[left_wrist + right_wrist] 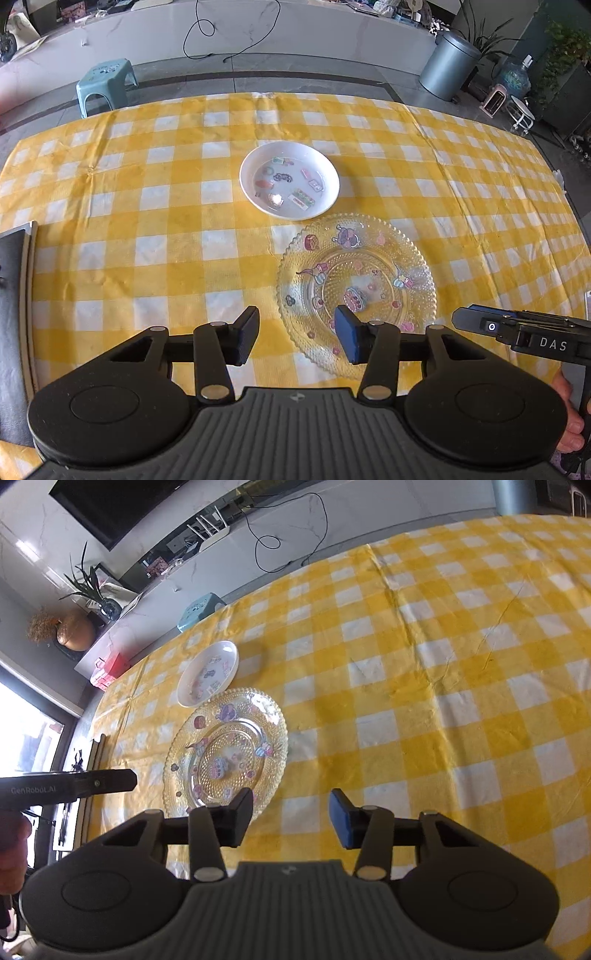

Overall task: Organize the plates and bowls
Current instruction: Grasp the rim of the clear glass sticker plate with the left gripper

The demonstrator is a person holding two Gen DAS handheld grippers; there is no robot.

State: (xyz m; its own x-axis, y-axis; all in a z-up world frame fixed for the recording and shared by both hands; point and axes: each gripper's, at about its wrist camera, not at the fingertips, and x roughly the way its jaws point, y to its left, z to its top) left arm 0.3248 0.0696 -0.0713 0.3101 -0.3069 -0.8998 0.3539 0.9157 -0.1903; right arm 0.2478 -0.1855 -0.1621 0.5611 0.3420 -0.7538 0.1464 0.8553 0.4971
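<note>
A clear glass plate (369, 273) with cartoon stickers lies on the yellow checked tablecloth; it also shows in the right wrist view (229, 746). A white bowl (289, 180) with stickers inside sits just beyond it, touching or nearly touching its far rim, and shows in the right wrist view (207, 672) too. My left gripper (295, 334) is open and empty, hovering over the plate's near left edge. My right gripper (291, 818) is open and empty, just right of the plate's near edge; its body shows in the left wrist view (524, 332).
The tablecloth (147, 206) covers the whole table. A dark flat object (14, 314) lies at the table's left edge. A teal stool (105, 83) and a grey bin (448, 64) stand on the floor beyond the table.
</note>
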